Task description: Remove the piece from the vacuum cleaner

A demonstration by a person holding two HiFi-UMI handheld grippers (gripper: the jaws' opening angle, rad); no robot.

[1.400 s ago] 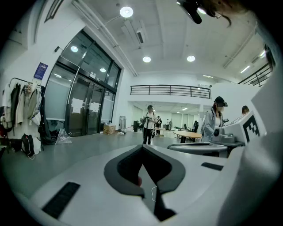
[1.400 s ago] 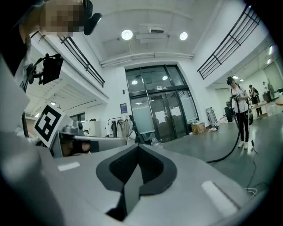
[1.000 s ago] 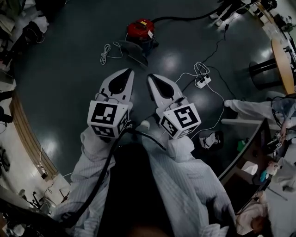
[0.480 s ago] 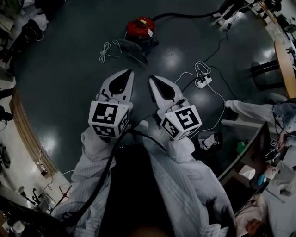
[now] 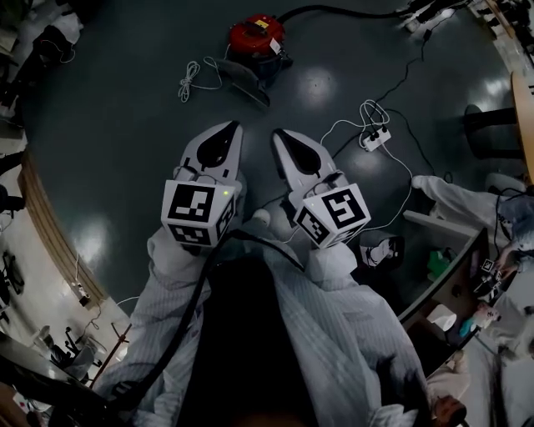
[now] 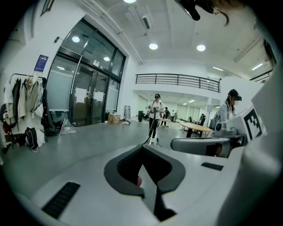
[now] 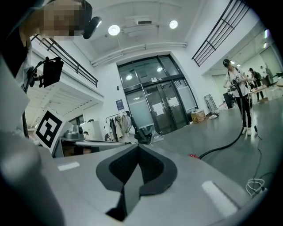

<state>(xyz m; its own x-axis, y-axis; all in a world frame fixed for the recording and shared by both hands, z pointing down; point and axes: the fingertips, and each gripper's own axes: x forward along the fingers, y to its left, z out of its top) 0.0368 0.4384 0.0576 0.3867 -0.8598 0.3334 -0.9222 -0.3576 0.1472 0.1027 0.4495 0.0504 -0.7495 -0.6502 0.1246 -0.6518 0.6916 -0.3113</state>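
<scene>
The red vacuum cleaner [image 5: 255,37] stands on the dark floor ahead of me. A grey nozzle piece [image 5: 243,84] lies in front of it, and a black hose [image 5: 350,12] runs off to the upper right. My left gripper [image 5: 229,128] and right gripper [image 5: 278,134] are held side by side at waist height, well short of the vacuum cleaner. Both are shut and hold nothing. In the left gripper view the left gripper [image 6: 142,148] has its jaws together. In the right gripper view the right gripper [image 7: 138,148] is the same, with the black hose [image 7: 225,143] on the floor beyond.
A coiled white cable [image 5: 190,83] lies left of the vacuum cleaner. A white power strip [image 5: 375,136] with cords lies to the right. Desks and seated people [image 5: 467,208] fill the right side, and a curved wall edge [image 5: 46,225] runs along the left. A person [image 6: 154,112] stands far ahead.
The vacuum cleaner and floor cables sit a little higher in the head view than before. Both grippers stay side by side and shut.
</scene>
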